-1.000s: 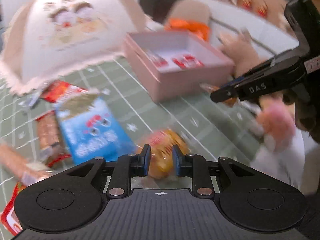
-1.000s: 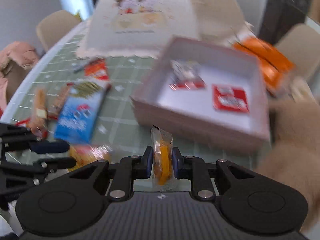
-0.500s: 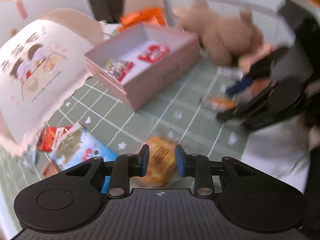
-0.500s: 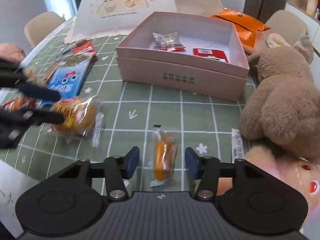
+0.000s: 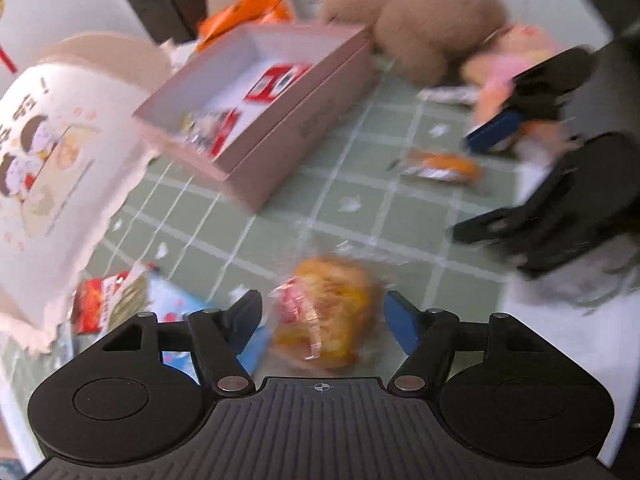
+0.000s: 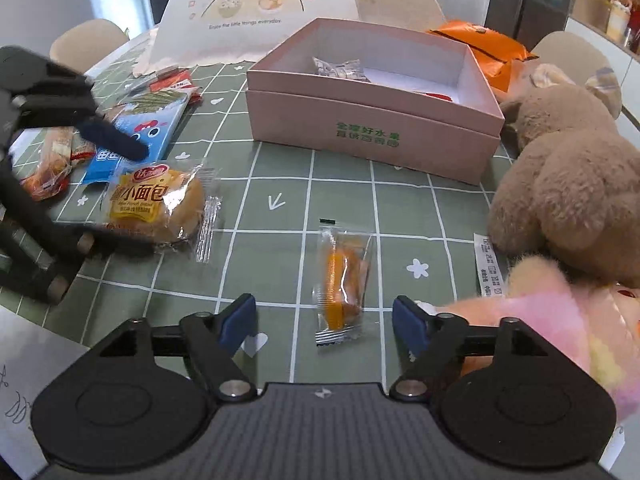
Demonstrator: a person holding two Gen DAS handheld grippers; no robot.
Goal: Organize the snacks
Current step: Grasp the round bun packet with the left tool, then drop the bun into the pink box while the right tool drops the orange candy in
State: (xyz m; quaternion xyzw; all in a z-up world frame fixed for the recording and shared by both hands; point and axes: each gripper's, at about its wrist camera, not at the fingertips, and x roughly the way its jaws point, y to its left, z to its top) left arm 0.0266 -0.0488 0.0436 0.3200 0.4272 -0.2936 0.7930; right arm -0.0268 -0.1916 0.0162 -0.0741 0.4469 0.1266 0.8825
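Note:
A pink box (image 6: 372, 128) stands open on the green checked tablecloth, with a few small snack packets inside (image 5: 276, 84). A wrapped bread bun (image 6: 154, 204) lies on the cloth between the fingers of my left gripper (image 5: 322, 320), which is open. A small orange wrapped snack (image 6: 342, 280) lies on the cloth just ahead of my right gripper (image 6: 324, 320), which is open and empty. The same orange snack shows in the left wrist view (image 5: 440, 166).
A blue snack pack (image 6: 140, 132) and several red and orange packets (image 6: 56, 160) lie at the left. Brown plush toys (image 6: 568, 168) and a pink plush (image 6: 560, 320) sit at the right. An orange bag (image 6: 484, 46) and an illustrated white cover (image 6: 256, 8) are behind the box.
Both grippers have opened. The right one let the orange snack down onto the cloth; the left one released the bread bun, which now lies between its spread fingers.

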